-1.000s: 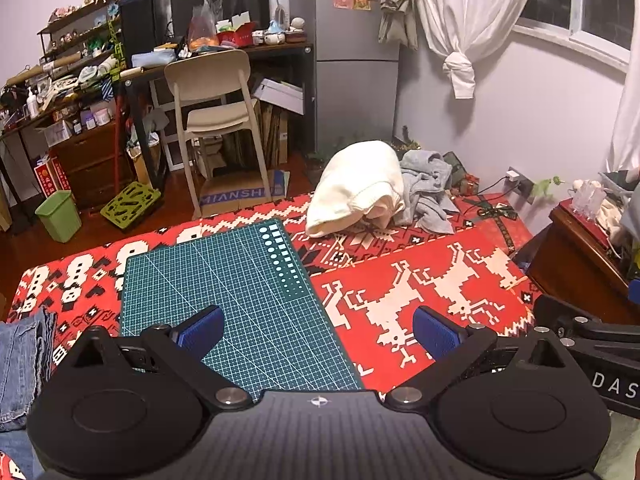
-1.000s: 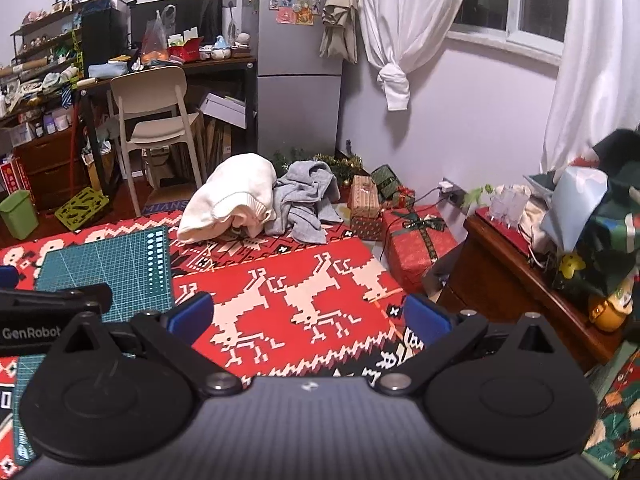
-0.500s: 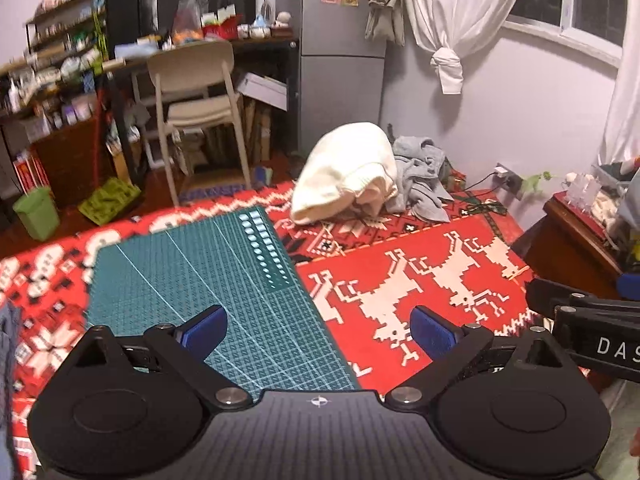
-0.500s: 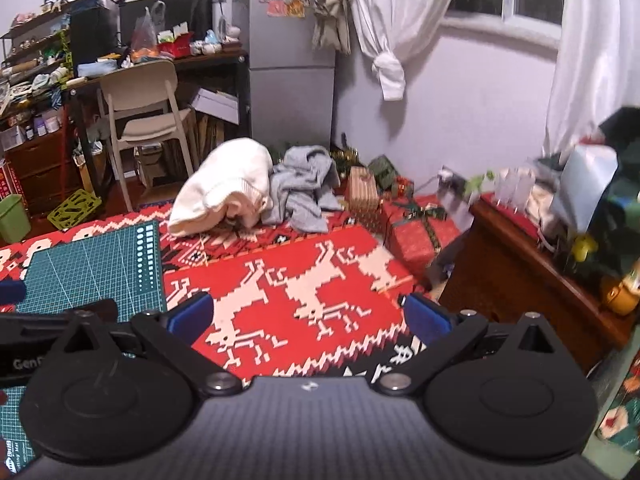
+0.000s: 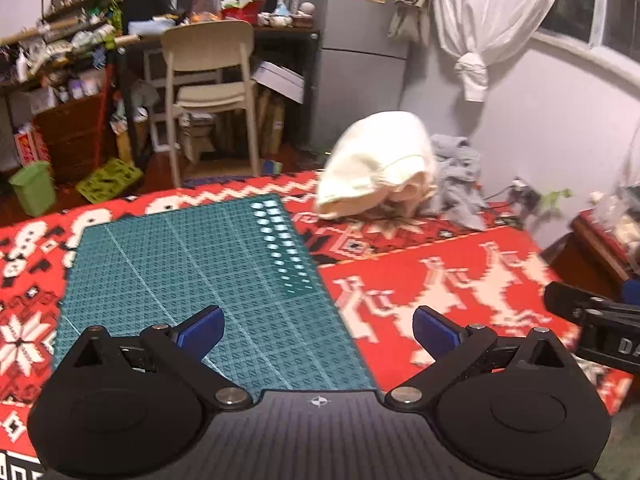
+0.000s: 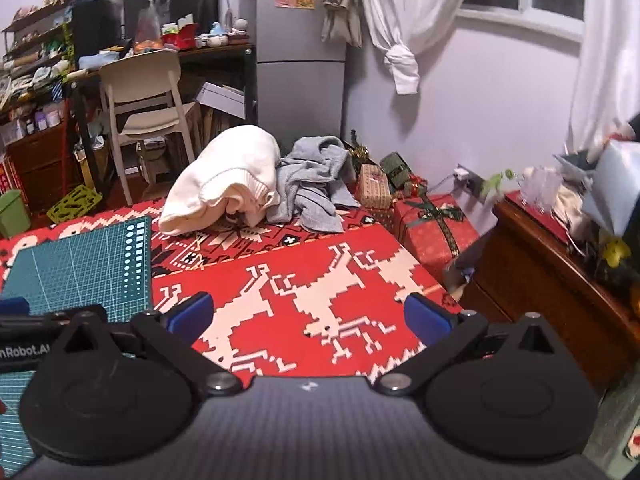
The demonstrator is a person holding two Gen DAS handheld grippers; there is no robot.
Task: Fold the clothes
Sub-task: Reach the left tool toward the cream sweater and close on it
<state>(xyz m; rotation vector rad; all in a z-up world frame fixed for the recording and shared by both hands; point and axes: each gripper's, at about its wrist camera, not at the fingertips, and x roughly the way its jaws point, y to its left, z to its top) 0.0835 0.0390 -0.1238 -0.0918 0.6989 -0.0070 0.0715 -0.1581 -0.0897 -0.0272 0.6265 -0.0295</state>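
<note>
Currently | left gripper (image 5: 318, 328) fingers spread, empty | right gripper (image 6: 306, 318) fingers spread, empty | cream sweater (image 6: 224, 180) heaped on blanket (image 6: 312, 276)

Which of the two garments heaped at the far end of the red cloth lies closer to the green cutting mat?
The cream sweater: it lies nearer the mat, while the grey garment lies beyond it, towards the wrapped presents.

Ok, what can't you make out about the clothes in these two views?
- Cream sweater: blurred in the left wrist view; what type of garment is unclear.
- What lies under it: hidden by its own folds in the right wrist view.
- Grey garment: crumpled, partly behind the sweater; type unclear.
</note>
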